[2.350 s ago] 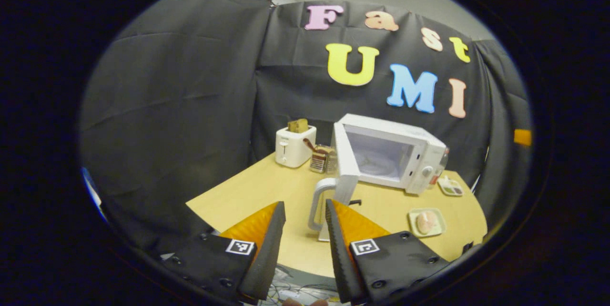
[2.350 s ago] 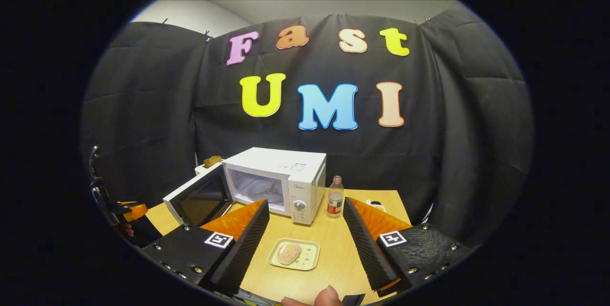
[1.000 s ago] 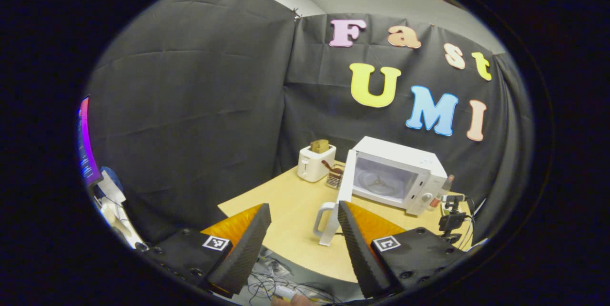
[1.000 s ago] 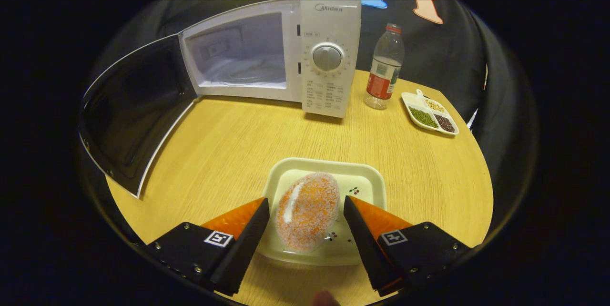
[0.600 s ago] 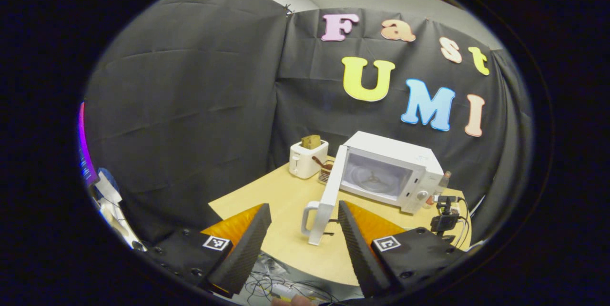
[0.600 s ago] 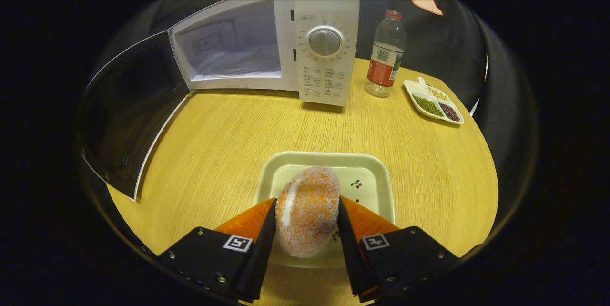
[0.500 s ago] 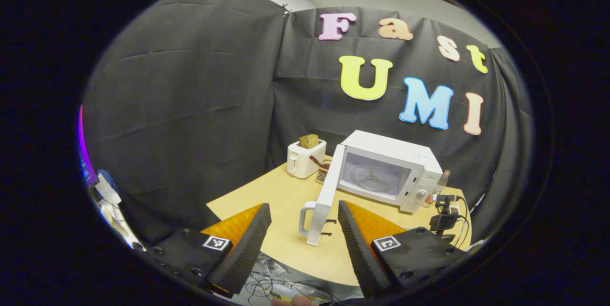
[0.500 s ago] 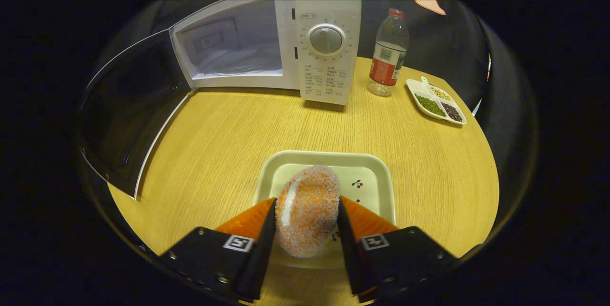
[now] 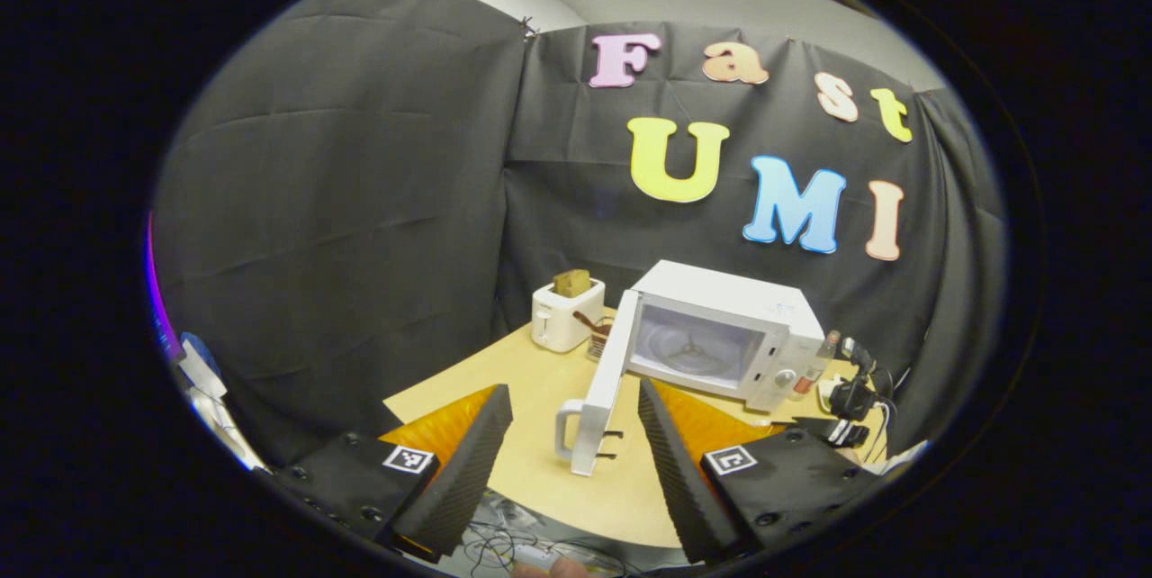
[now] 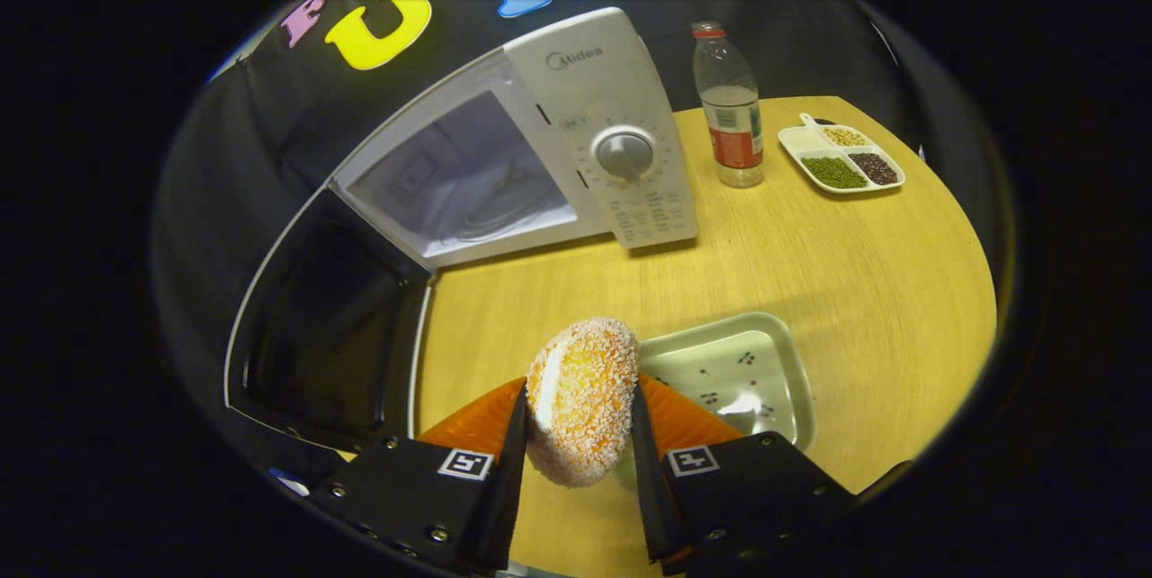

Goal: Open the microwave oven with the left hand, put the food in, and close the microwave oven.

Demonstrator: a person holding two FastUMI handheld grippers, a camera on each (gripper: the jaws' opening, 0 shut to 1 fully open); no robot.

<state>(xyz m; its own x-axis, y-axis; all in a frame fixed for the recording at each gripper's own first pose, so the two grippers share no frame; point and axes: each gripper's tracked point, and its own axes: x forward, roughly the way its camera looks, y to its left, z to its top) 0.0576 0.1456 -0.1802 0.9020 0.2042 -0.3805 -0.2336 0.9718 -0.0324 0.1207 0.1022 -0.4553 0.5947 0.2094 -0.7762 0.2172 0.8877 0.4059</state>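
Note:
The white microwave (image 10: 576, 110) stands at the back of the round wooden table (image 10: 855, 263) with its door (image 10: 324, 335) swung wide to the left and its cavity (image 10: 468, 182) bare. My right gripper (image 10: 576, 398) is shut on the crumbed orange bun (image 10: 580, 398), held above the table just left of the pale green plate (image 10: 738, 371). From the left gripper view, the microwave (image 9: 720, 335) and its open door (image 9: 598, 398) lie farther off. My left gripper (image 9: 571, 407) is open with nothing between its fingers, back from the table's near edge.
A water bottle (image 10: 731, 110) and a divided dish of beans (image 10: 841, 159) stand right of the microwave. A white toaster (image 9: 565, 312) with bread and a small rack (image 9: 601, 339) sit left of it. The other gripper's body (image 9: 850, 398) is at the table's right.
My right gripper shut on the bun, lifted it off the plate and swung left toward the open door. The left gripper drew back from the door handle and stays open.

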